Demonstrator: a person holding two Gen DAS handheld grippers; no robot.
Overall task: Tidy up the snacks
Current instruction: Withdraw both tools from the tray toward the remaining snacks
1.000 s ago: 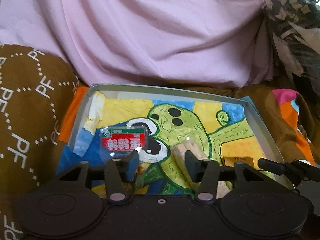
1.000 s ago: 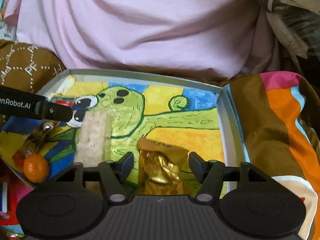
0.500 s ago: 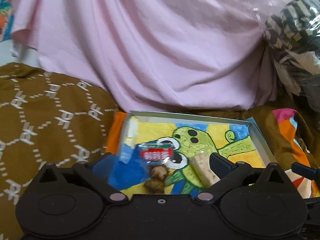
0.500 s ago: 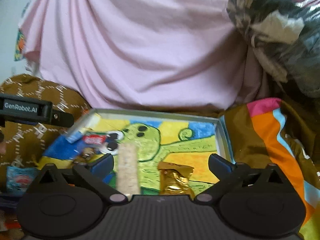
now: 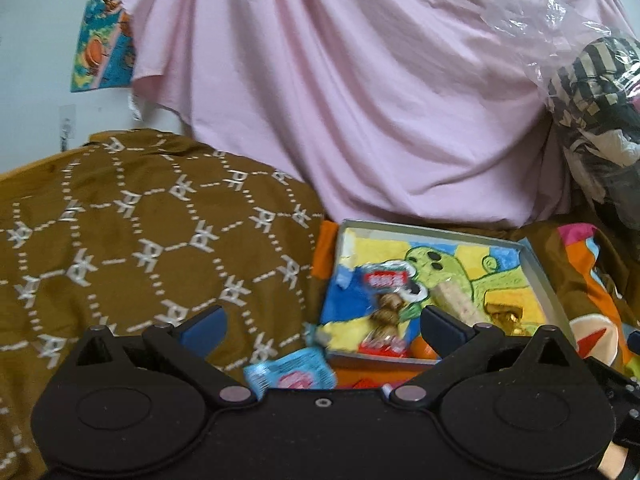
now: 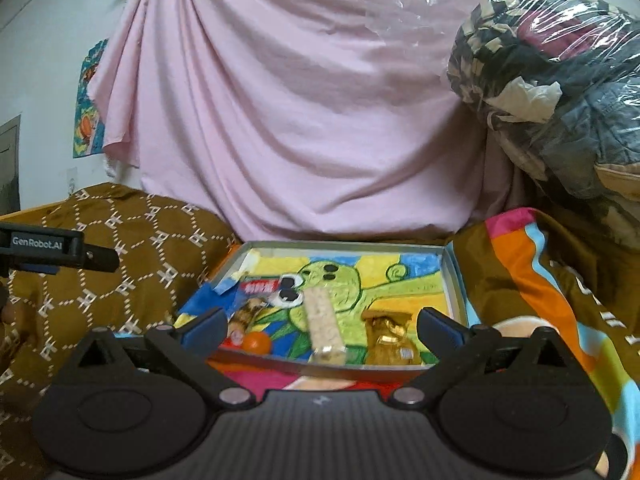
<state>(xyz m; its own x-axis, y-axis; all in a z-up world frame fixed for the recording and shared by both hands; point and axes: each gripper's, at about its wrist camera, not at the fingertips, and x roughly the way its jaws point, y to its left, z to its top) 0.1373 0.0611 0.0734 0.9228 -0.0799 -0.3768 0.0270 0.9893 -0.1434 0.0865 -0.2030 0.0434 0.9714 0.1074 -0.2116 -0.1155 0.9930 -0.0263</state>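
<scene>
- Pink cloth (image 6: 288, 120) hangs behind a shallow tray (image 6: 454, 284) resting on bedding.
- Inside the tray: rice bar (image 6: 323, 320) at centre, gold packet (image 6: 390, 340) at 4 o'clock, orange ball (image 6: 257, 343) at 8 o'clock, red-labelled packet (image 6: 258, 288) at 10 o'clock.
- Blue packet (image 5: 290, 372) lies outside the tray's near edge.
- Left gripper (image 5: 322, 322) and right gripper (image 6: 320, 322) both hover spread wide, holding nothing.

Painted tray (image 6: 454, 286) on patterned blankets (image 5: 140, 248)

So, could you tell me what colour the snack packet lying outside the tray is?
Light blue with a pink patch, best seen from the left wrist.
</scene>
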